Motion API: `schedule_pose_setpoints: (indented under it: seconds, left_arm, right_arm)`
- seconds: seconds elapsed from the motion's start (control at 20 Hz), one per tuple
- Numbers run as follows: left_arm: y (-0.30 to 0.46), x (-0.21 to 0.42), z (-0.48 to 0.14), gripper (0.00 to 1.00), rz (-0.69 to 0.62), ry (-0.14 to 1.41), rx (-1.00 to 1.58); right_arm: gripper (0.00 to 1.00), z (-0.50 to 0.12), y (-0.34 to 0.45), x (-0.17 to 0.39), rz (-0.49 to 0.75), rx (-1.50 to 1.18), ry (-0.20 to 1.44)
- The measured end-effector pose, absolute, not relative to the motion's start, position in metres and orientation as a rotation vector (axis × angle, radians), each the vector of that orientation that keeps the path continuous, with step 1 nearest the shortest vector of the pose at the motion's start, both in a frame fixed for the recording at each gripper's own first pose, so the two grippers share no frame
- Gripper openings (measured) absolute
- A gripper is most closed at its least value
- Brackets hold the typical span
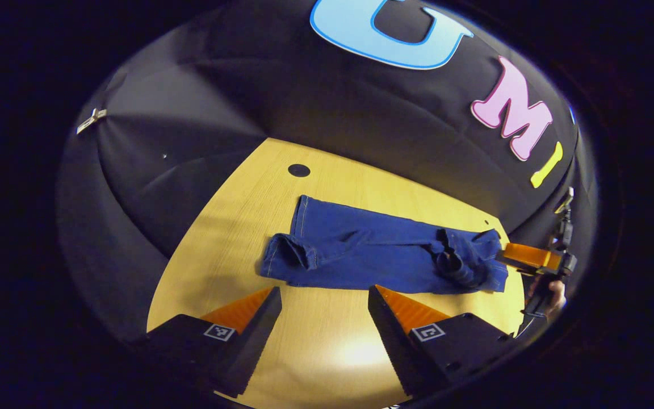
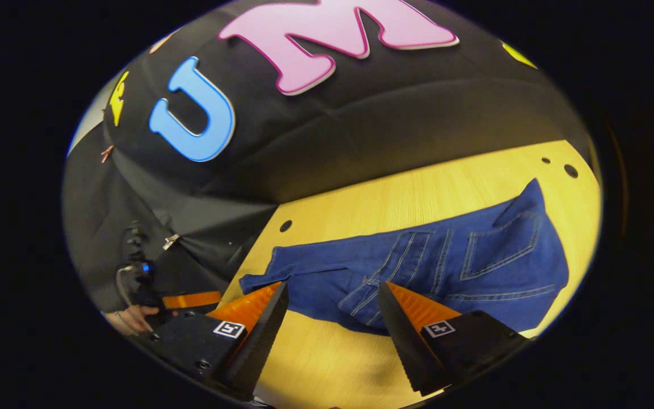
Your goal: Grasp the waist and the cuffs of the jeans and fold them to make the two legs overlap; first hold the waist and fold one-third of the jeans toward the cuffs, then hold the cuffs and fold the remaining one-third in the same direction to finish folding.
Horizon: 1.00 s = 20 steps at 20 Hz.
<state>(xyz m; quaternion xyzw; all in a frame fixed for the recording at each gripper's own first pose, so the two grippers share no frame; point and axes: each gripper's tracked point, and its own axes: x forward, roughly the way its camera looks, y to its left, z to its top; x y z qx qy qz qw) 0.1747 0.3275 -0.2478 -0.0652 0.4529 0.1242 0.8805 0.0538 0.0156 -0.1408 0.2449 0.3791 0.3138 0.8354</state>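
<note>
Left gripper view has the jeans [image 1: 378,258] lying flat across the far half of the wooden table [image 1: 315,352], legs already stacked on each other by the look of it, so I'd say the leg-overlap part is done. The cuffs [image 1: 284,255] sit at the left end of the strip and the waist [image 1: 477,261] at the right end, a bit bunched up. The left gripper [image 1: 324,298] hovers on the near side of the denim with its fingers spread wide and nothing between them, not touching the cloth as far as I can tell.

At the waist end, an orange finger of the right gripper [image 1: 517,254] pokes in at the edge of the fabric. From its own camera, the right gripper [image 2: 332,295] has its fingers spread too, the tips at the near edge of the jeans, back pocket [image 2: 503,250] off to the right. Can't tell whether either tip is actually on the denim. A hand [image 2: 131,318] holding the other gripper shows at the far left.

My guess is we're at the start of the first third-fold: both grippers need to get onto the waist, pinch it at two spots, then lift and carry it toward the cuffs. The bunched waist might need a clean bite through both layers.

Writing-wise: no brand tag I can read on the jeans, just square black-and-white markers on the gripper fingers.
</note>
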Motion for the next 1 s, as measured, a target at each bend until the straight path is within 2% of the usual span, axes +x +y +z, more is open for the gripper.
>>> schedule_pose_setpoints:
  seconds: [0.15,0.45,0.7,0.75,0.85,0.9,0.95,1.0]
  left_arm:
    - [0.351,0.193,-0.282,0.97,0.316,1.095,-0.045]
    - [0.37,0.21,-0.332,0.97,0.45,1.31,-0.104]
    - [0.363,0.208,-0.333,1.0,0.422,1.457,0.079]
    - [0.352,0.212,-0.339,0.94,0.385,1.464,0.026]
    - [0.344,0.218,-0.339,0.51,0.387,1.441,0.019]
    - [0.342,0.218,-0.337,0.44,0.393,1.433,0.028]
    - [0.342,0.219,-0.336,0.22,0.394,1.438,0.031]
    - [0.338,0.217,-0.336,0.19,0.382,1.446,0.024]
  right_arm:
    - [0.98,-0.113,-0.021,0.049,0.63,0.582,0.761]
    - [0.97,-0.116,-0.111,0.052,0.488,0.587,0.735]
    - [0.97,-0.12,-0.142,0.057,0.416,0.645,0.728]
    - [0.97,-0.119,-0.145,0.057,0.413,0.645,0.726]
    - [0.97,-0.113,-0.149,0.056,0.413,0.649,0.716]
    - [0.97,-0.11,-0.152,0.056,0.414,0.652,0.707]
    - [0.97,-0.108,-0.156,0.057,0.41,0.651,0.702]
    - [0.97,-0.106,-0.16,0.056,0.407,0.648,0.697]
